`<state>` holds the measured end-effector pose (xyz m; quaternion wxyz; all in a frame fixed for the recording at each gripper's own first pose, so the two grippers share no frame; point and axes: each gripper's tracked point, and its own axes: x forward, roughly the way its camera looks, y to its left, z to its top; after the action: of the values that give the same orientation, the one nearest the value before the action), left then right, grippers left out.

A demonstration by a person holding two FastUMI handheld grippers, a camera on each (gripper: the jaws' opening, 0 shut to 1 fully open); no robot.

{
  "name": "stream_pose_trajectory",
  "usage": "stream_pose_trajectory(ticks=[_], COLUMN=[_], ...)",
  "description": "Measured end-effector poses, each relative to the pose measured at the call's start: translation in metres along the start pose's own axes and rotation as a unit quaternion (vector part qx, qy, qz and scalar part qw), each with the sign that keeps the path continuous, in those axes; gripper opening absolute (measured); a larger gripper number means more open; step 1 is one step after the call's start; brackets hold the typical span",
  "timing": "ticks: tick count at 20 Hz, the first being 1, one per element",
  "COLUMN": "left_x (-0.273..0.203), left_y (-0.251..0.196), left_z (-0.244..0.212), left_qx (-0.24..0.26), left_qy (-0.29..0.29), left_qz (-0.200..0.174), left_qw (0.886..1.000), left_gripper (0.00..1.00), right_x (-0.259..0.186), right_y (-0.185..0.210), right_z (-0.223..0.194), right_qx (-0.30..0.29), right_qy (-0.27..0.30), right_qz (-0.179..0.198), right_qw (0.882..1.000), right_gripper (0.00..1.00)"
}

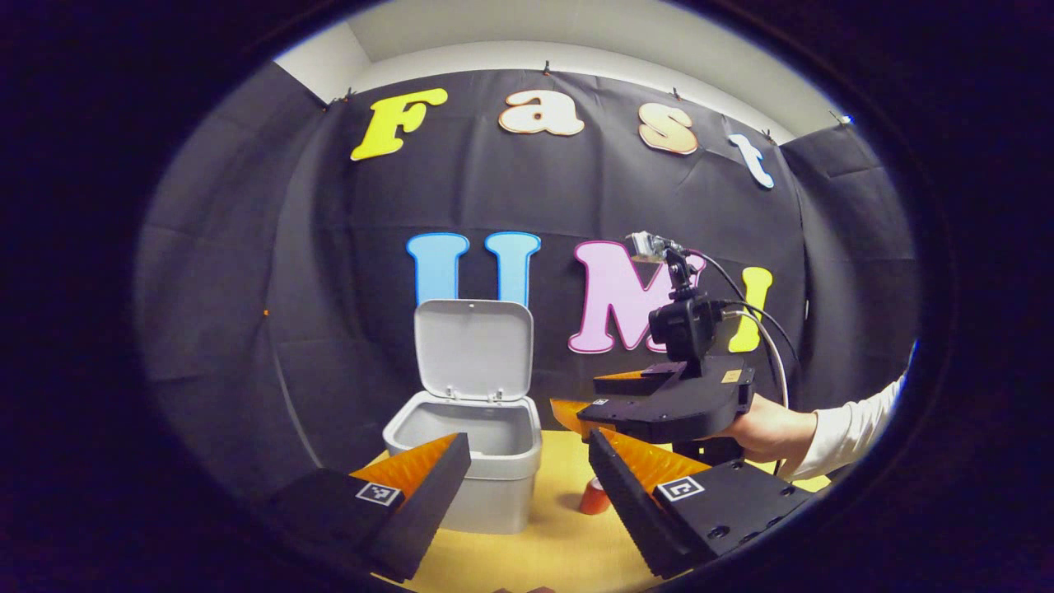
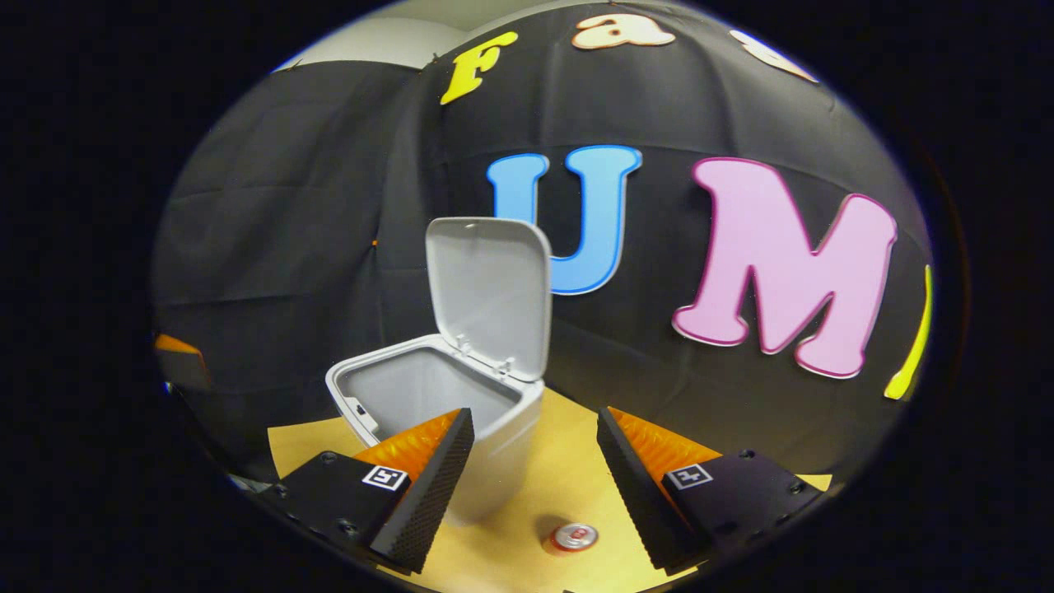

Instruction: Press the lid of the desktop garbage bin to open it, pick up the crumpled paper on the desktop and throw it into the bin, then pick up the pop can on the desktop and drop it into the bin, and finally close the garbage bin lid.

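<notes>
The grey desktop bin [image 1: 486, 478] stands on the yellow table with its lid [image 1: 473, 346] swung upright. A red pop can [image 1: 594, 498] stands on the table just right of the bin. My left gripper [image 1: 528, 441] is open and empty, hovering in front of the bin and above the table. A hand [image 1: 766, 428] holds my right gripper [image 1: 576, 399] right of the bin, above the can. In the right gripper view the open bin [image 2: 412, 395], its lid [image 2: 490, 296] and the can's top [image 2: 574, 536] lie below the open, empty right gripper [image 2: 535, 416].
The yellow table [image 1: 560, 543] runs back to the black cloth wall close behind the bin. A white sleeve [image 1: 848, 432] comes in from the right. An orange and black part [image 2: 177, 358] shows at the far left edge of the right gripper view.
</notes>
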<state>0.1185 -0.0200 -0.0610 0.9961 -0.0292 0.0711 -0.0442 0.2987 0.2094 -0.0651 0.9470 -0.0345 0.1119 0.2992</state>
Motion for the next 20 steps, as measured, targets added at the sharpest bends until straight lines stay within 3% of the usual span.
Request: stream_pose_trajectory(ticks=[4, 6, 10, 15, 20], left_x=[0.041, 0.064, 0.103, 0.140, 0.179], left_y=[-0.042, -0.064, -0.082, -0.102, -0.114], left_z=[-0.040, -0.065, -0.108, -0.160, -0.206], left_qx=[0.032, 0.025, 0.020, 0.015, 0.001], left_qy=[0.019, 0.022, 0.039, 0.049, 0.074], left_qz=[-0.041, -0.065, -0.072, -0.087, -0.087], left_qw=[0.998, 0.997, 0.996, 0.995, 0.993], left_gripper=[0.97, 0.97, 0.98, 0.99, 0.99], right_x=[-0.050, -0.077, -0.127, -0.165, -0.180], right_y=[-0.060, -0.087, -0.130, -0.148, -0.149], right_z=[-0.011, -0.020, -0.040, -0.075, -0.111], right_qx=[0.007, 0.002, -0.014, 0.023, 0.065], right_qy=[0.017, 0.031, 0.054, 0.080, 0.111], right_qz=[-0.060, -0.088, -0.141, -0.181, -0.191], right_qw=[0.998, 0.996, 0.988, 0.980, 0.973], right_gripper=[0.98, 0.98, 0.97, 0.98, 0.98])
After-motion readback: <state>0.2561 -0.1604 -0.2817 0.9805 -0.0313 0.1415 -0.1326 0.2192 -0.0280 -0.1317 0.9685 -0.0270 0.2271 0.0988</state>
